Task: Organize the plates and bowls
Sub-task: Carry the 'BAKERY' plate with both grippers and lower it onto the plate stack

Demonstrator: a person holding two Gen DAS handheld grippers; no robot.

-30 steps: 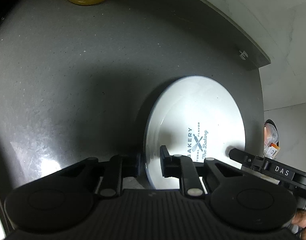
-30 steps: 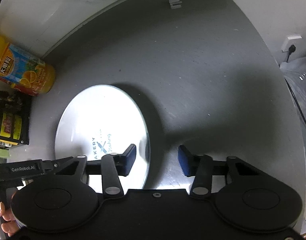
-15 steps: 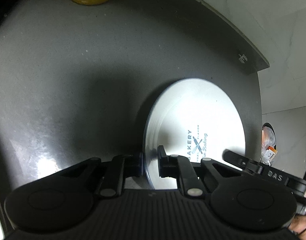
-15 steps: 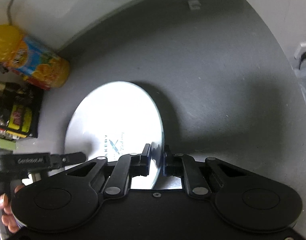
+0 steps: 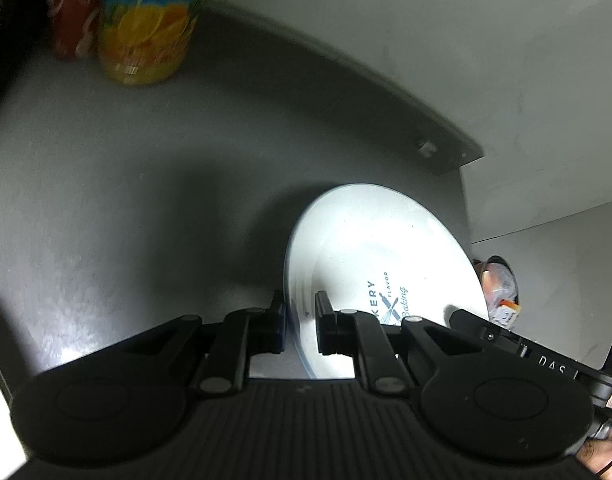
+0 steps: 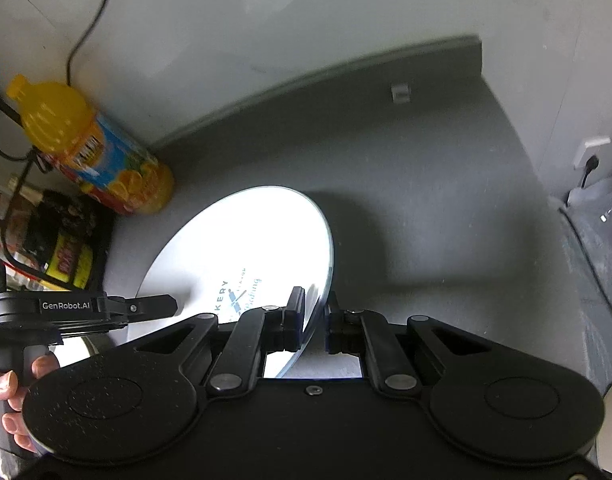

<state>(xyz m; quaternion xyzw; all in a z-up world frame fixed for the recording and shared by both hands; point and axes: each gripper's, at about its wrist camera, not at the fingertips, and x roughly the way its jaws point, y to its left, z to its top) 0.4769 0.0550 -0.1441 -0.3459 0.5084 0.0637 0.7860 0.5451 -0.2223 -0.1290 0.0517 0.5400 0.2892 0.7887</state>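
Clamping opposite edges of the white plate (image 5: 370,256), my left gripper (image 5: 300,322) and right gripper (image 6: 315,324) each have both jaws closed on its rim. It hangs tilted above the grey counter (image 5: 106,200). I'd raise both sides evenly (uneven pull could twist it loose), steering clear of the juice bottle (image 6: 106,164).

I record the left gripper (image 5: 300,326) at lower centre of its frame, jaws closed to a narrow gap on a thin rim. The right gripper (image 6: 315,325) sits likewise at lower centre, jaws drawn close on the opposite rim. A hand (image 6: 10,396) grips the left handle at lower left of the right view; fingertips (image 5: 600,454) show lower right in the left view.
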